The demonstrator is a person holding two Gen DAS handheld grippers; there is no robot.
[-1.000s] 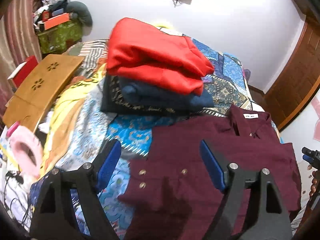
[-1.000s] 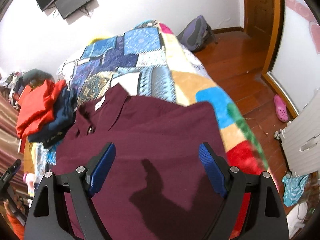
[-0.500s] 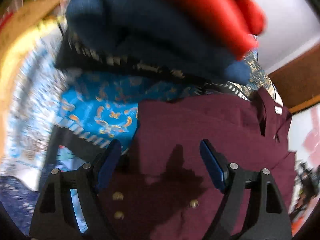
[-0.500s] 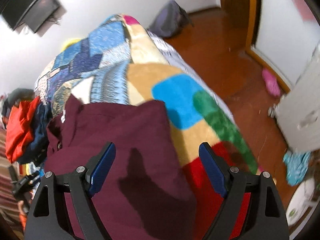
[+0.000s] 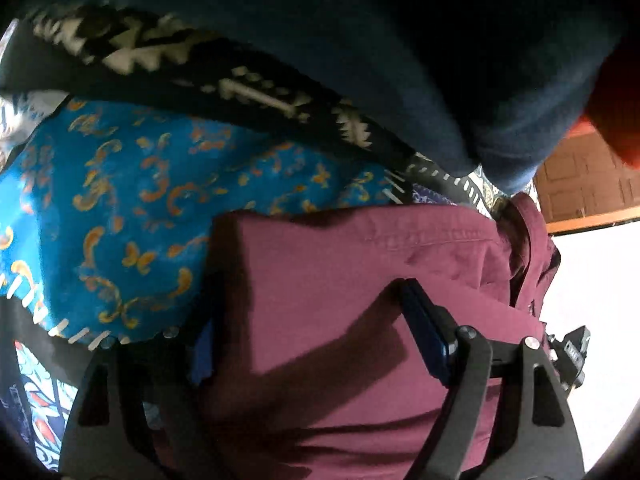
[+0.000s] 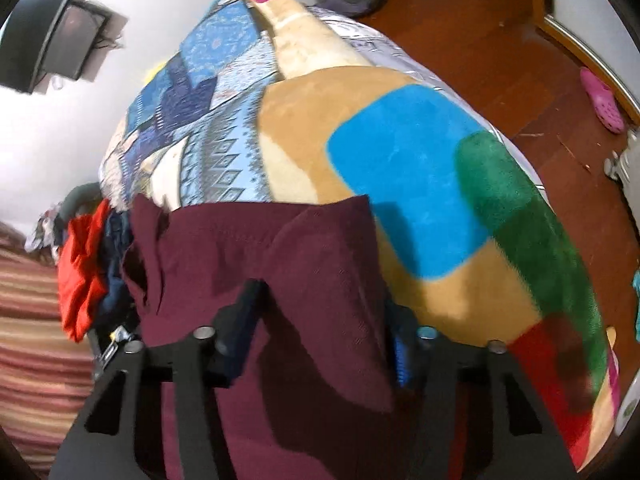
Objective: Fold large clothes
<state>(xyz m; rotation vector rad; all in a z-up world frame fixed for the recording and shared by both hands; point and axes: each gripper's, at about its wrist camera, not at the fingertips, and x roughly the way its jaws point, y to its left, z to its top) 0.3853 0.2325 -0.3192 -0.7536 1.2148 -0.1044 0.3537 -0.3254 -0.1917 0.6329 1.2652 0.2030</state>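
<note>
A maroon button shirt (image 5: 360, 264) lies flat on the patchwork bedspread (image 5: 120, 208). My left gripper (image 5: 310, 332) hovers low over its near corner and is open. Its left finger (image 5: 199, 354) sits at the shirt's side edge and the right finger (image 5: 426, 332) is over the cloth. In the right wrist view the same shirt (image 6: 248, 248) is rucked up at its other side. My right gripper (image 6: 322, 332) straddles that raised fold and its jaws are closing, with maroon cloth between them. The cloth partly hides the right fingertip.
A stack of folded clothes, navy (image 5: 400, 80) over a black patterned one (image 5: 224, 76) with red (image 6: 82, 272) on top, sits close behind the shirt. The bed's colour-block blanket (image 6: 404, 168) falls to a wooden floor (image 6: 500, 40) with a pink shoe (image 6: 602, 100).
Both grippers have dropped close to the shirt and tipped downward. The left one moved in toward the clothes stack. The right one's jaws have narrowed around a fold of the shirt's edge.
</note>
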